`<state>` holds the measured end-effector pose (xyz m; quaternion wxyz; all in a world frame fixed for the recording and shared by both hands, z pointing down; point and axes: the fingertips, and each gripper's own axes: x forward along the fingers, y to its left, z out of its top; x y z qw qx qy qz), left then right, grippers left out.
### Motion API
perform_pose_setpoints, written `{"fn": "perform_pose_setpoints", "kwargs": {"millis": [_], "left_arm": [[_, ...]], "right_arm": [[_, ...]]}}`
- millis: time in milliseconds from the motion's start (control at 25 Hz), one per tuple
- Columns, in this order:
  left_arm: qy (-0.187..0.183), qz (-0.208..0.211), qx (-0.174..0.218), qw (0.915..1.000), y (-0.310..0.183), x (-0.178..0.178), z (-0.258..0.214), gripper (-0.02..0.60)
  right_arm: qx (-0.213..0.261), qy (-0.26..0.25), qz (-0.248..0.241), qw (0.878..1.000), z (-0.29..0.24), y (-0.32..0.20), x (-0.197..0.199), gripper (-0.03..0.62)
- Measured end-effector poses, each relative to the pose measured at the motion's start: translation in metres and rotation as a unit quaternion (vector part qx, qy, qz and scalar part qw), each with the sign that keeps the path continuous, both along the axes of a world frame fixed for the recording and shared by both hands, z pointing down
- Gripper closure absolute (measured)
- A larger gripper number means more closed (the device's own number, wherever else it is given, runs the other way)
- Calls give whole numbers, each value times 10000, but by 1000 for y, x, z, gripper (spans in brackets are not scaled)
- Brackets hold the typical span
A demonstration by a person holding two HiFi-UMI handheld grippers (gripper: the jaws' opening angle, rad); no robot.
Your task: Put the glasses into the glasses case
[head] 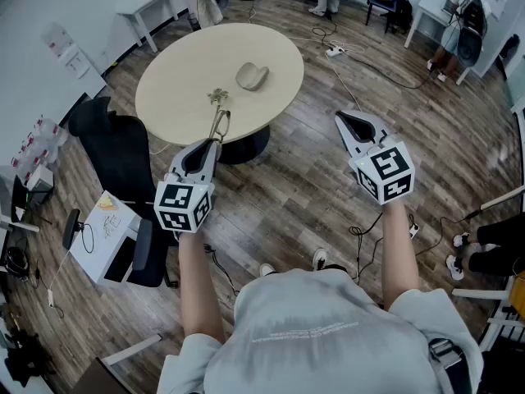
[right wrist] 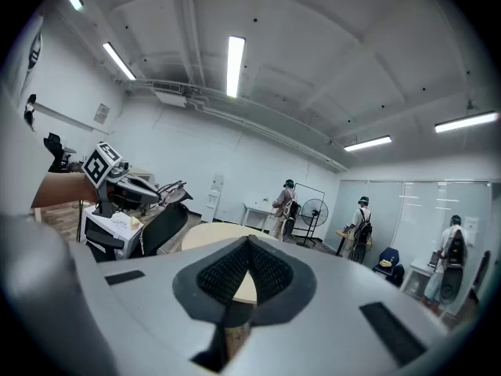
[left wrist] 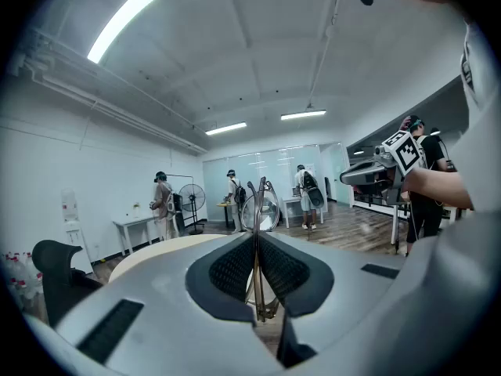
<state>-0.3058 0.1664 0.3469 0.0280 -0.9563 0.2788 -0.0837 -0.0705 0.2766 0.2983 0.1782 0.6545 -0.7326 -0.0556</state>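
My left gripper (head: 215, 142) is shut on a pair of thin-framed glasses (head: 221, 124), held in the air just before the near edge of the round beige table (head: 180, 89). In the left gripper view the glasses (left wrist: 262, 206) stand upright, clamped between the pads, lenses above the jaws. The beige glasses case (head: 253, 76) lies on the table beyond them; I cannot tell whether it is open. My right gripper (head: 343, 120) hangs over the wooden floor to the table's right, shut with nothing in it. The right gripper view shows its pads (right wrist: 235, 269) meeting.
A small brownish tangle (head: 217, 97) lies on the table near the glasses. A black office chair (head: 115, 150) stands left of the table, a white box (head: 102, 232) beside it. Cables (head: 361, 64) run across the floor. People stand at desks along the far wall (left wrist: 164, 202).
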Motion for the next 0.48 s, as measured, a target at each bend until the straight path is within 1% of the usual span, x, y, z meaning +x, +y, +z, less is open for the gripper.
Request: {"fn": "perform_pose_setpoints", "kwargs": {"millis": [160,280,480], "left_arm": [[-197,-78,137,9997,-4,12,0,555],[-213,-85,140,9996,-3,23,1,555],[-350,-261,196,9989,-8,41,2,555]], "right_arm": [[8,4,-47,10000,1,-5,12,594],[6,-11,-100,9999,6,-8,23,594],[145,-371,-290,9988,2,-14,46,594]]}}
